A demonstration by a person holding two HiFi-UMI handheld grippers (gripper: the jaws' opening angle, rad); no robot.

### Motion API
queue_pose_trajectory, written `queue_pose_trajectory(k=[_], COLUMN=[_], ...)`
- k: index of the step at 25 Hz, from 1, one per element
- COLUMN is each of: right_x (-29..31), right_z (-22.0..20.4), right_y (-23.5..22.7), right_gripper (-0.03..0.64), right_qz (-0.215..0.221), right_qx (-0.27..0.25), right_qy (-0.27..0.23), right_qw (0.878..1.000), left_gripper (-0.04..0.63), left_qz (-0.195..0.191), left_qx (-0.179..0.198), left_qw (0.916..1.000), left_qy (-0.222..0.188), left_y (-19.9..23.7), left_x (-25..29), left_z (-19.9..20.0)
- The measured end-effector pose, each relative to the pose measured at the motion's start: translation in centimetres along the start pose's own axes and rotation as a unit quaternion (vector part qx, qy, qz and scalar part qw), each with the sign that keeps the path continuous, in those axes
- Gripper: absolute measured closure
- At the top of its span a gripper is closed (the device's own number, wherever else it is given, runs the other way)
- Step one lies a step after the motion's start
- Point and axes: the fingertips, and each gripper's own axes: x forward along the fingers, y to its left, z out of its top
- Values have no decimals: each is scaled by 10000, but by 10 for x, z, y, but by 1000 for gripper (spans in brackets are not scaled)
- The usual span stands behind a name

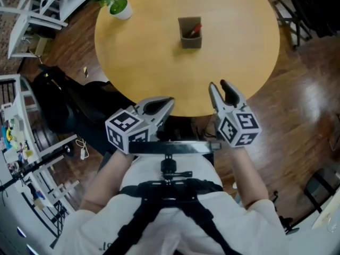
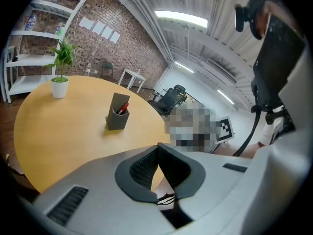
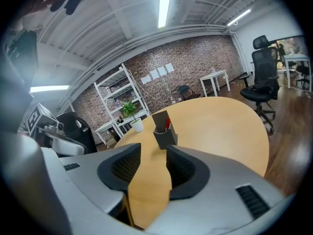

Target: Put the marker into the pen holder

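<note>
The red marker [image 1: 195,30] is seen standing tip-up inside the grey pen holder [image 1: 190,33], which sits upright on the round wooden counter [image 1: 159,62] in the upper middle of the head view. A potted plant [image 1: 118,4] is placed well apart from it, at the counter's upper left edge. No other marker is seen lying on the counter.

Both grippers are held low in the frame, over the near rim of the counter and well apart from the holder. The left gripper [image 1: 169,101] is clenched: in the left gripper view its jaws are pressed together at the tips and nothing is caught between them. The right gripper [image 1: 217,84] is released: in the right gripper view a clear gap is shown between its jaws, and only bare counter is seen through it.

From how things lie, the placing step is judged to be done already, since the marker is in the holder and neither gripper carries anything. What is left appears to be no more than a closing pause. If any further move is called for, it is judged to be a small one: the grippers kept clear of the holder so that it is not knocked over, and the marker left undisturbed where it leans against the holder's taller back wall.
</note>
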Motion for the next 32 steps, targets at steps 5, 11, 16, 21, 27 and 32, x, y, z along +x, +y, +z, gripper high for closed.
queue_pose_trajectory(k=[5, 11, 16, 21, 27, 32], right_x=[0, -9, -28, -59, -98, -138], right_z=[1, 3, -9, -33, -78, -120], right_y=[-3, 3, 14, 34, 73, 120], right_gripper=[445, 445, 445, 445, 445, 445], right_qz=[-93, -247, -362, -539, -657, -657], right_qx=[-11, -109, -158, -138, -149, -266], right_qy=[-21, -106, -182, -345, -463, -578], right_qw=[10000, 9996, 9991, 9979, 9967, 9958], left_gripper=[598, 598, 598, 598, 598, 598], left_qz=[-162, -372, -502, -631, -733, -712], left_qx=[23, 89, 144, 231, 383, 478], left_qw=[9998, 9993, 9986, 9977, 9964, 9956], left_qy=[56, 5, -76, -36, -182, -380], left_y=[-2, -10, -20, -35, -53, -67], left_x=[10, 7, -7, -30, -73, -123], left_z=[2, -5, -23, -60, -103, -153])
